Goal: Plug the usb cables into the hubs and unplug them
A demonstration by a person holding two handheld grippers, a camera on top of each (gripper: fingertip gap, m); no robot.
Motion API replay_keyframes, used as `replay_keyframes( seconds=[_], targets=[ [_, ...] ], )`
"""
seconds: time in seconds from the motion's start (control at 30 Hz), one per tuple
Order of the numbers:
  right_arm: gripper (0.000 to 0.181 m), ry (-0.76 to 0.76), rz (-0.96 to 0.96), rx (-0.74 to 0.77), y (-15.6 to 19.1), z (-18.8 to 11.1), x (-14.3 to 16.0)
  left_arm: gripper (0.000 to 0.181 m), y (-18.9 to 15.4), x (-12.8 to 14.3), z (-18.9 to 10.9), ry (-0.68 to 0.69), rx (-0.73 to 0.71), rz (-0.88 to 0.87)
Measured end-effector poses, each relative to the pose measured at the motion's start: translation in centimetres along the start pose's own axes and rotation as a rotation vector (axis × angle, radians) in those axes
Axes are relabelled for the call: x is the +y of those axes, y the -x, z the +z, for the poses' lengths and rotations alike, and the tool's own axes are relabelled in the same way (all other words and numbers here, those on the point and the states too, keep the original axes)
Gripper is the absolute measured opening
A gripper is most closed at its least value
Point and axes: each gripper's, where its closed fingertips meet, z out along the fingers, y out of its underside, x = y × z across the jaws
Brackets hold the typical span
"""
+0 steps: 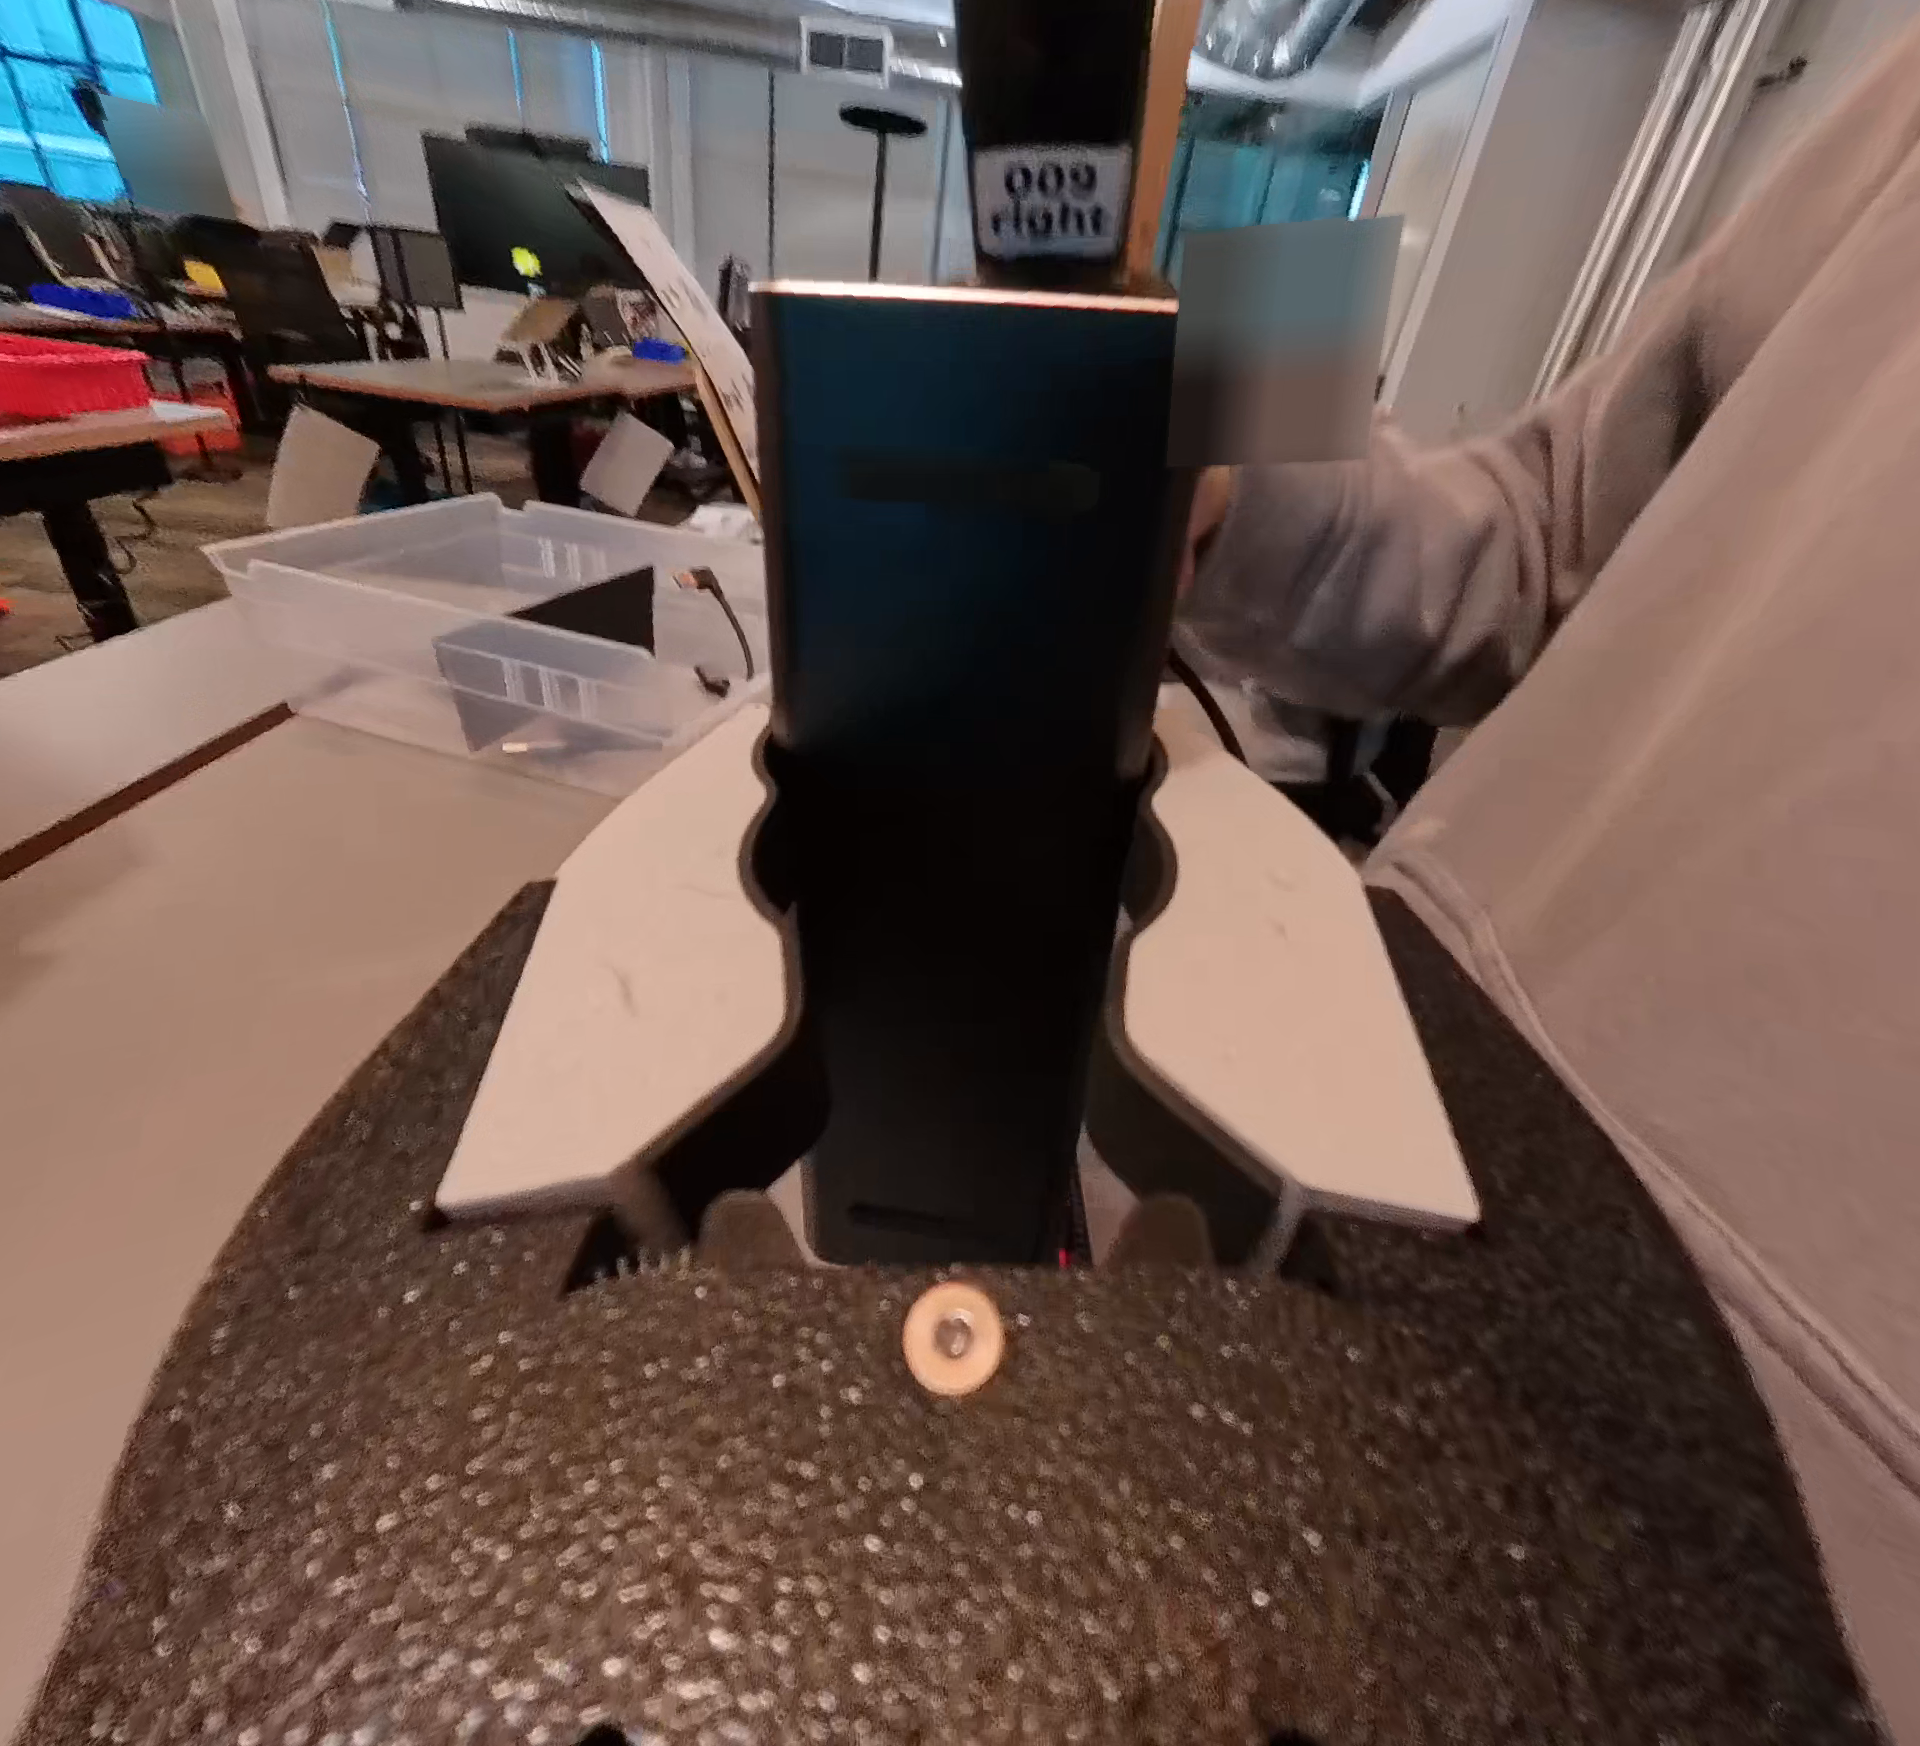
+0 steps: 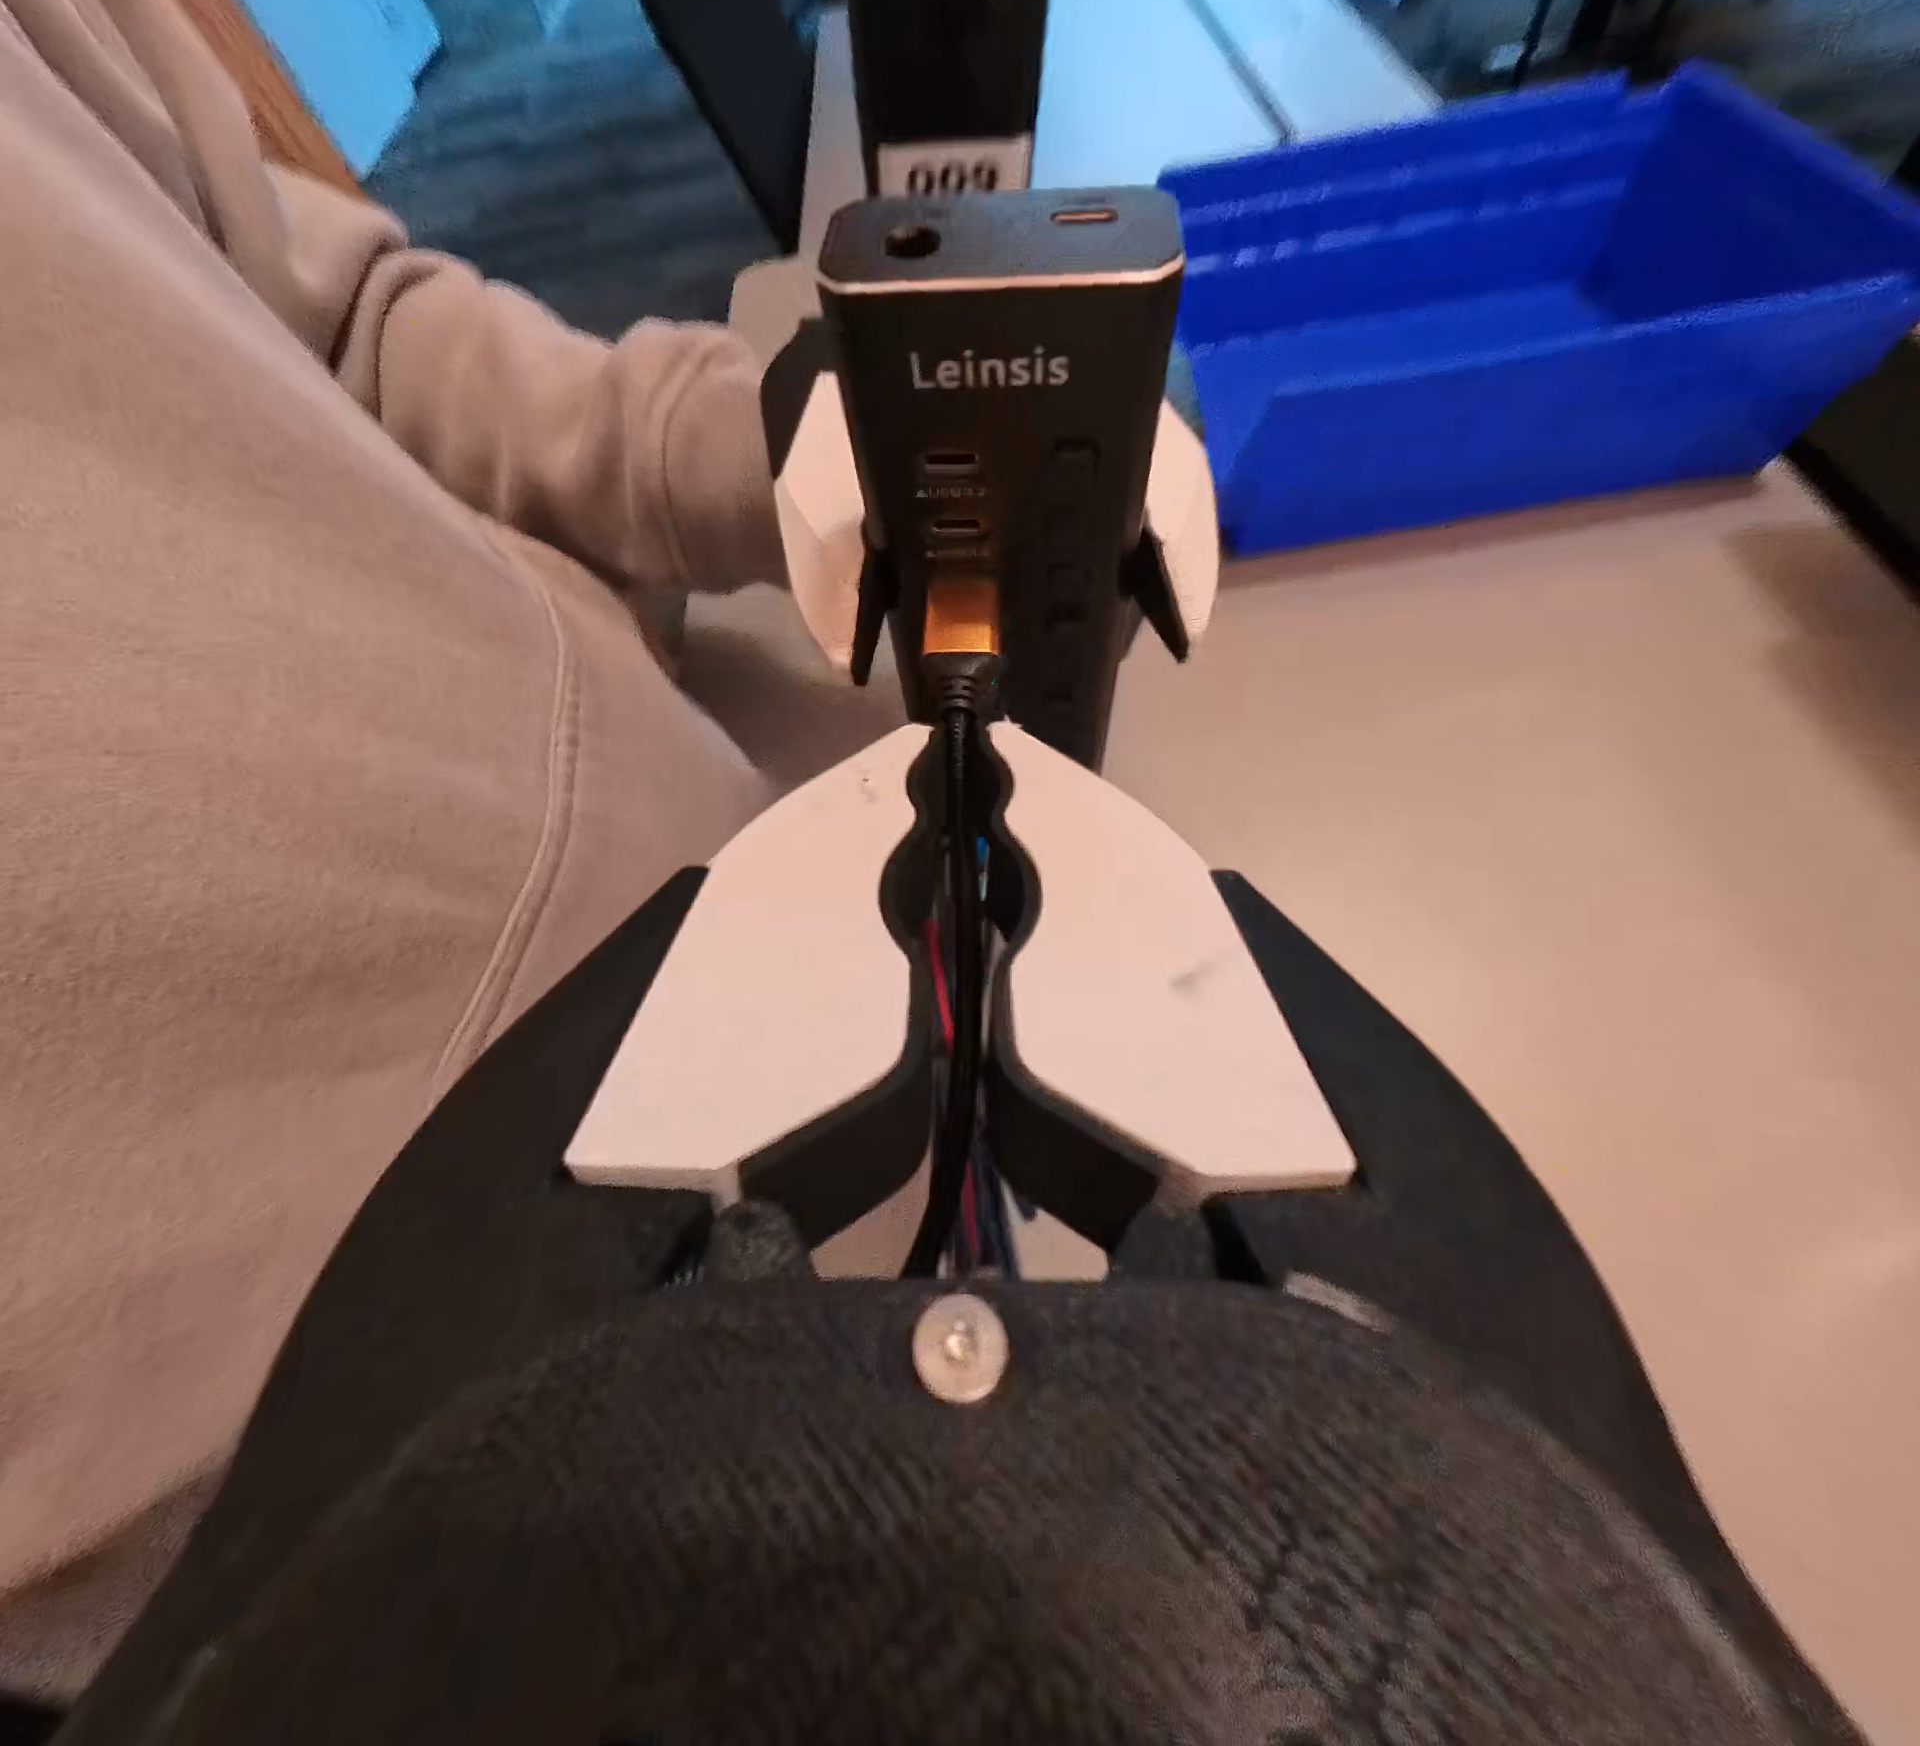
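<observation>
My left gripper [image 1: 961,761] is shut on a dark USB hub [image 1: 961,501] and holds it upright above the table. In the right wrist view the hub [image 2: 987,366] faces me with its row of ports, and the left gripper [image 2: 1016,610] clamps its sides. An orange USB plug [image 2: 961,621] sits in a lower port of the hub. My right gripper [image 2: 961,740] is shut on the black cable [image 2: 961,917] just behind the plug. The right gripper's black handle [image 1: 1049,34] rises behind the hub in the left wrist view; its fingers are hidden there.
A clear plastic tray [image 1: 343,595] on the light table [image 1: 260,917] holds another cable with an orange plug [image 1: 691,576]. A blue bin [image 2: 1558,325] stands at the table's far right. The person's beige sleeve [image 2: 312,553] fills the left side.
</observation>
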Motion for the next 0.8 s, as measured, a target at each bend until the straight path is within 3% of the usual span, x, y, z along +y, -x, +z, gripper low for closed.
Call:
replay_keyframes(
  seconds=[0.17, 0.47, 0.8],
  targets=[
    [0.024, -0.227, 0.035, 0.041, -0.5, 0.5, -2.2, 0.061, -0.1, -0.3, 0.4, -0.008, 0.012, 0.035],
    [0.015, -0.223, -0.082, 0.115, -0.4, 1.4, -2.5, 0.061, 0.3, -1.1, 0.2, -0.052, -0.007, 0.037],
    [0.014, -0.261, 0.119, -0.001, -0.2, 1.8, -3.3, 0.061, 0.2, -1.5, 0.2, -0.061, -0.024, 0.058]
  ],
)
